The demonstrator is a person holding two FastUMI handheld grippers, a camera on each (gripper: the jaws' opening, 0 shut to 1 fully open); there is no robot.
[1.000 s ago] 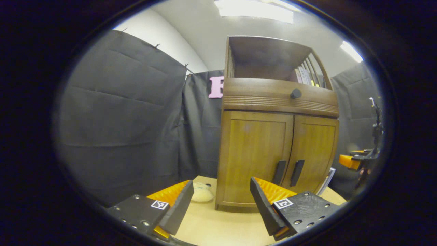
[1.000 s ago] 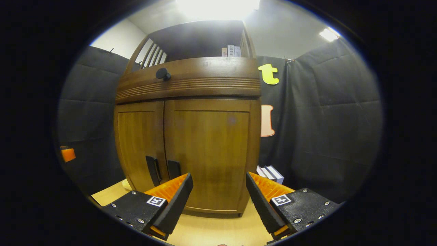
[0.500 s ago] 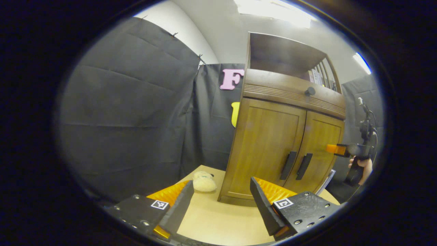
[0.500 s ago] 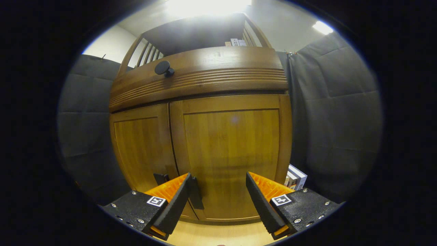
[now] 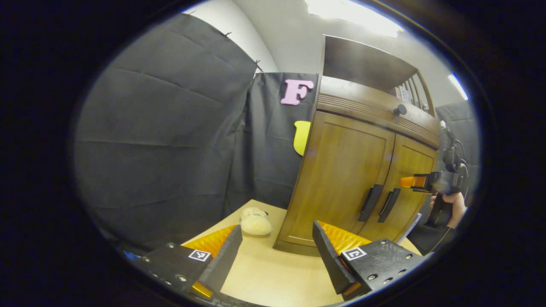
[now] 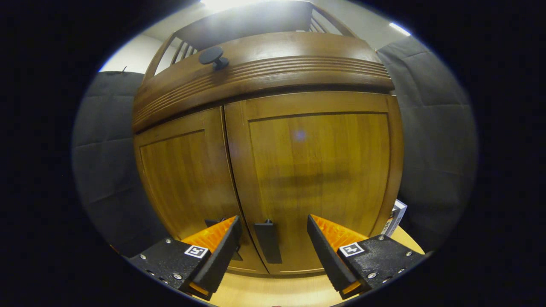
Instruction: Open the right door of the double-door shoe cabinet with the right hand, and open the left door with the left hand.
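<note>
Shoe cabinet: brown wood, both doors closed.

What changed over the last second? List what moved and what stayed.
The right gripper closed in on the cabinet until the right door's handle stood between its open fingers, not yet gripped. The left gripper swung left, away from the cabinet front. Both doors stayed shut and both grippers stayed open.

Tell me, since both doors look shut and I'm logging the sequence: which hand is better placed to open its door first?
Right. Its tongs are open, close to the cabinet, with the right door handle between the fingers. The left tongs hang back over the table, off the left door handle.
</note>
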